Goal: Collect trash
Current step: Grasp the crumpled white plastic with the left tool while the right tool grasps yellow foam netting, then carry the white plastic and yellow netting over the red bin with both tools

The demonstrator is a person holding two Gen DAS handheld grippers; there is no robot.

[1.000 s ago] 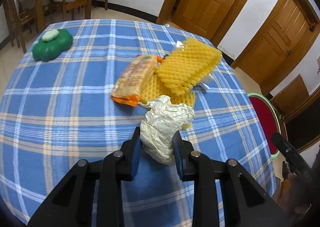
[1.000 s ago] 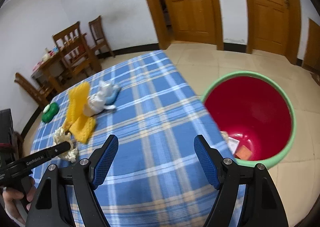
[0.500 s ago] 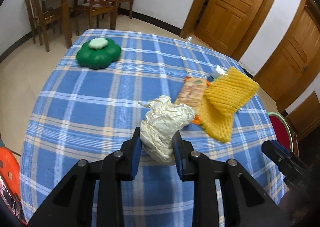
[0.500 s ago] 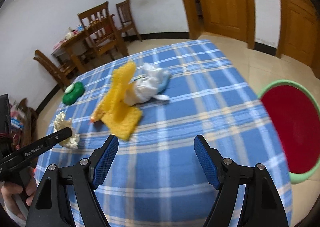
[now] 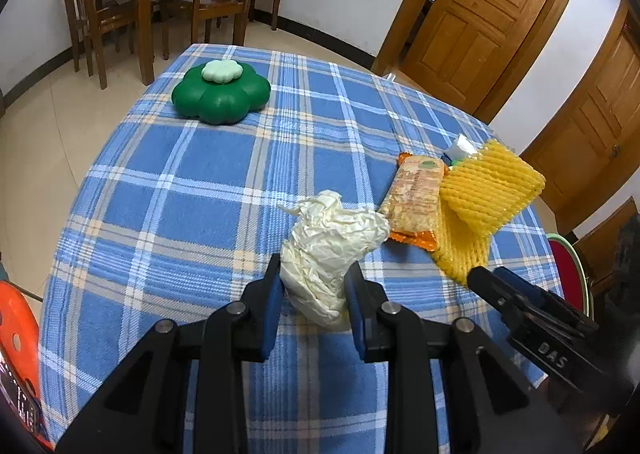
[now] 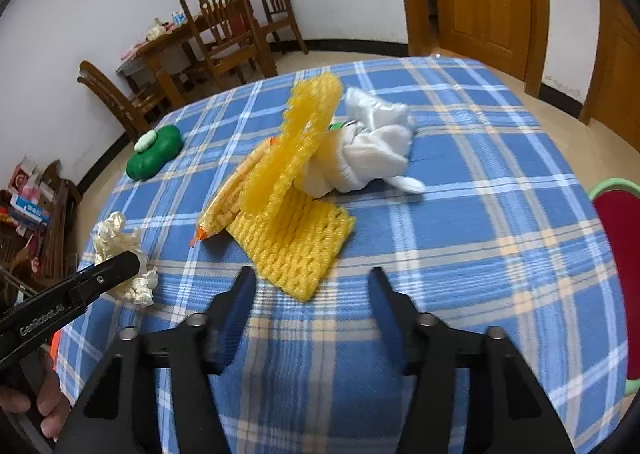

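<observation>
**Right wrist view: yellow foam net dead ahead of the closing right jaws**

Right wrist view: yellow foam net (image 6: 298, 232) lies on the blue plaid worktop (image 6: 480, 254) just beyond the right gripper (image 6: 312, 286), slightly left of centre. One flap lies flat, its near corner pointing back toward the jaws; the other flap stands up on edge. Flat flap's long axis runs diagonally, near-right to far-left. An orange snack wrapper (image 6: 228, 206) lies against the net's left side; a white crumpled bag (image 6: 372, 150) sits just behind it.

Right jaws: apart and closing, nothing between them, no contact with the net yet.

Left gripper (image 5: 314, 294): jaws clamped on a crumpled cream paper wad (image 5: 332, 246), held just over the worktop. From the left wrist view the net (image 5: 480, 198) lies well off to the right, so the right hand is judged the nearer one for it.

Red bin with green rim (image 6: 618, 274) shows at the right edge, beside the worktop. A green flower-shaped container (image 5: 220, 94) stands well apart at the far side.

Judgement: next move needs the near corner inside the jaws.
</observation>
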